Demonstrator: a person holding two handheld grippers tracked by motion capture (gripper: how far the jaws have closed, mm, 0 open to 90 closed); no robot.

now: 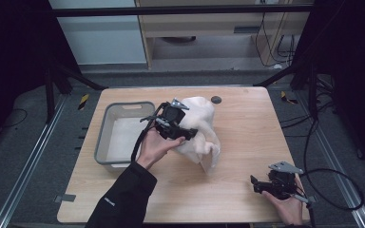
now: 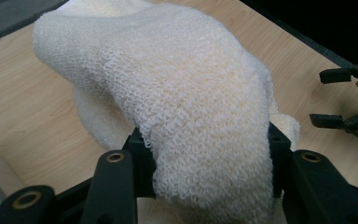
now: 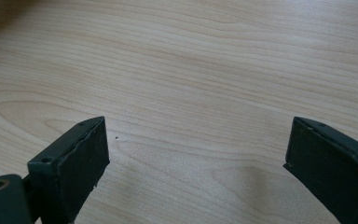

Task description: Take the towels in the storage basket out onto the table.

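Note:
A cream knitted towel [image 1: 200,121] is bunched up at the middle of the wooden table [image 1: 247,137], with one end hanging down toward the front. My left gripper [image 1: 189,135] comes at it from the left and is shut on the towel. In the left gripper view the towel [image 2: 182,93] fills the gap between the jaws of my left gripper [image 2: 207,161] and drapes over them. My right gripper [image 1: 255,185] rests low at the table's front right, open and holding nothing. In its own view the right gripper [image 3: 198,163] has bare wood between its pads.
A grey plastic bin [image 1: 105,137] stands at the table's left, just beside the left hand. A small dark disc [image 1: 216,99] lies near the far edge behind the towel. A cable [image 1: 332,190] loops off the right side. The right gripper [image 2: 342,100] shows far off in the left gripper view.

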